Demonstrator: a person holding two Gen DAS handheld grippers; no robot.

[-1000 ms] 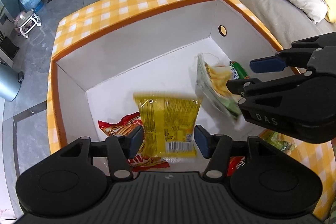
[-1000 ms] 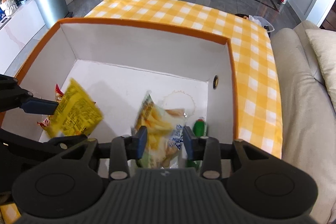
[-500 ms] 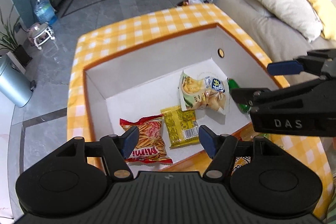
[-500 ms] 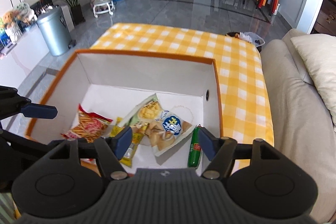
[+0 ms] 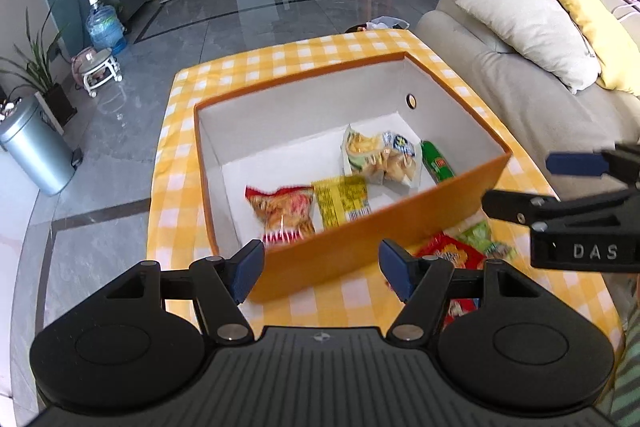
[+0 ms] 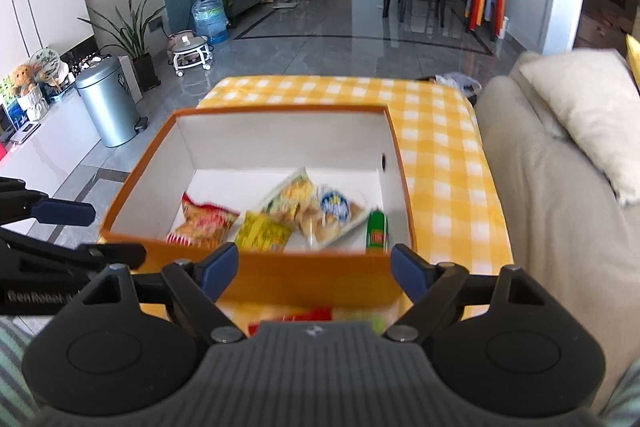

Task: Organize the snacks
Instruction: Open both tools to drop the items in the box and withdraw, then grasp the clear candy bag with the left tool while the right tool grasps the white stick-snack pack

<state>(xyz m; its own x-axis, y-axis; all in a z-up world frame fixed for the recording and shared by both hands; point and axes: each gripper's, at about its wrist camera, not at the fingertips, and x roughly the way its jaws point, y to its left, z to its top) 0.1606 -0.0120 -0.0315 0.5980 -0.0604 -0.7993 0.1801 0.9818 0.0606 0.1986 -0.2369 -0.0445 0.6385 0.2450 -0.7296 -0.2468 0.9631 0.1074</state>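
Left gripper (image 5: 322, 277) with jaws spread wide and nothing between the blue pads; it hangs over the near wall of the orange box (image 5: 360, 247). Right gripper (image 6: 314, 273) likewise spread, its jaws having just been opening, with nothing between them. Each gripper touches no snack.

Inside the box, on its white floor, lie four snacks in a row: a red packet (image 5: 282, 213), a yellow packet (image 5: 342, 199) beside it, a pale chip bag (image 5: 380, 157) and a green stick-shaped pack (image 5: 438, 163) next to the box's right wall. More snacks, a red packet (image 5: 448, 257) and a green one (image 5: 482, 241), lie outside the box on the yellow checked table (image 5: 280, 59).
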